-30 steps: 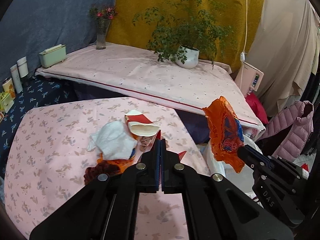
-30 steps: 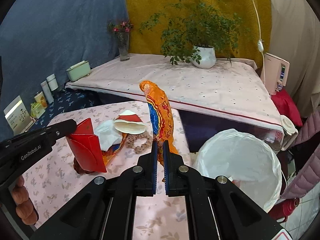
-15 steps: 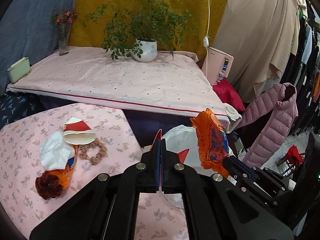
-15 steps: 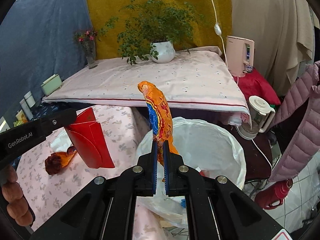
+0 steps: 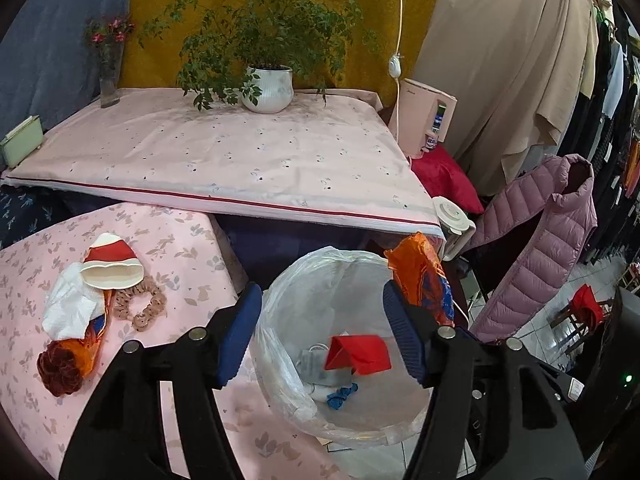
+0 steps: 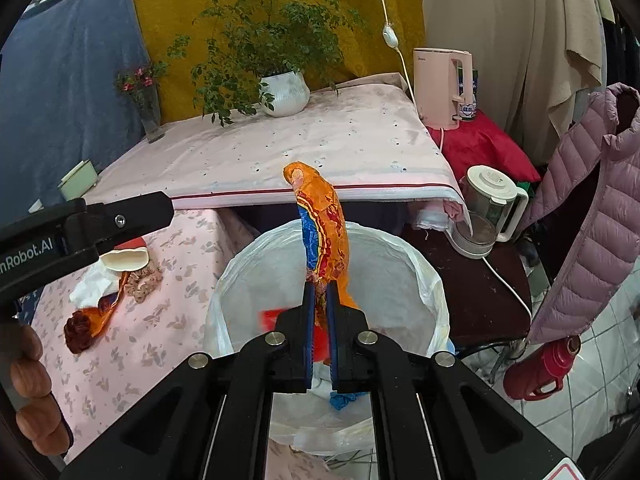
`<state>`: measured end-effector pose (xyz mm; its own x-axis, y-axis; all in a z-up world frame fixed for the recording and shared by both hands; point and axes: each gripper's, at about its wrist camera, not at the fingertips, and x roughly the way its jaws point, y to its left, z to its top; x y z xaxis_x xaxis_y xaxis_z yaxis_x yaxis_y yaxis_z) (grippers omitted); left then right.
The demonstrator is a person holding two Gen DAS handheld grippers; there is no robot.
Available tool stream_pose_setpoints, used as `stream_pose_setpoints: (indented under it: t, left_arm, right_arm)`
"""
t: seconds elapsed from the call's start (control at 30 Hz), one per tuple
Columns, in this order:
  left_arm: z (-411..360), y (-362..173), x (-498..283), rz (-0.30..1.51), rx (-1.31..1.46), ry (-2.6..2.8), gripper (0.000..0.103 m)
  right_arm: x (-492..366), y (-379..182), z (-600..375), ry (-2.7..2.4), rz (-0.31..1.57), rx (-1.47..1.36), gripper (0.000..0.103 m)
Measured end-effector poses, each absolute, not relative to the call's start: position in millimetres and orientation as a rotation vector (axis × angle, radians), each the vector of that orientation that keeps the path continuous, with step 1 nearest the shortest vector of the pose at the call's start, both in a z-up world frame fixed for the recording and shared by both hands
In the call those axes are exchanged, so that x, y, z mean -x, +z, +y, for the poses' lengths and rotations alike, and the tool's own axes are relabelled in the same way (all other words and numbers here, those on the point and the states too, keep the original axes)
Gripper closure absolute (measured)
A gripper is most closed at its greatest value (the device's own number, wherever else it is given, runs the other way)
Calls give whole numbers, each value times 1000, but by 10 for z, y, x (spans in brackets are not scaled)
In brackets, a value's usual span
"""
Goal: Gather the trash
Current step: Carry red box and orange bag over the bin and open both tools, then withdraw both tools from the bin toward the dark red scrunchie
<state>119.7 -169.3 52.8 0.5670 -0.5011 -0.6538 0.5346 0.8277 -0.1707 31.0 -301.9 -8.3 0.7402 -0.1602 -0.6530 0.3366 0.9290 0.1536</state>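
wrapper over the bin, left jaws wide

pink floral cloth covers the low table (image 5: 168, 240), with a yellow drape and a potted plant (image 5: 267, 88) on the longer pink-covered table behind. right gripper (image 6: 319, 332): its blue-padded fingers (image 6: 308, 320) are pressed nearly together, pinching the lower end of an orange and blue snack wrapper (image 6: 320, 232). the wrapper stands upright, long axis vertical, its crumpled tip pointing up and leaning a little left, right above the mouth of the white-lined trash bin (image 6: 424, 276). left gripper (image 5: 320, 332): fingers spread wide, gripping nothing, held over the same bin (image 5: 280, 320). a red folded packet (image 5: 358, 354) lies down inside the liner beside a blue scrap and grey bits. on the floral cloth, well apart from the bin, sit a white tissue (image 5: 70, 308), a red and cream cup piece (image 5: 112, 266), a brown scrunchie (image 5: 140, 306) and a dark red clump (image 5: 60, 368).
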Motion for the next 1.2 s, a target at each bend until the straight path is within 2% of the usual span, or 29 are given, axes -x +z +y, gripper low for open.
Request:
stream_pose_setpoints:
  t: [0.2, 0.4, 0.47, 0.53, 0.7, 1.03, 1.2]
  left_arm:
    - [-1680, 469, -1204, 754, -77, -573, 43]
    - [-1618, 447, -1214, 753, -87, -547, 43]
    - [-1595, 443, -1211, 750, -89, -539, 43]
    - [-1568, 441, -1206, 747, -92, -533, 43]
    - [-1485, 445, -1203, 744, -84, -519, 43]
    - [-1279, 444, -1207, 741, -69, -486, 43]
    - [-1146, 421, -1212, 742, -58, -462, 39]
  right_arm:
    - [-325, -80, -3041, -273, 686, -273, 97]
    - [-350, -59, -3016, -275, 681, -268, 91]
    - [-356, -35, -2996, -279, 673, -264, 77]
    - [-349, -6, -2968, -285, 661, -256, 67]
    - [-359, 38, -2888, -273, 656, -242, 65]
    - [-354, 71, -2705, -255, 654, -218, 55]
    - [-357, 82, -2607, -243, 655, -206, 53]
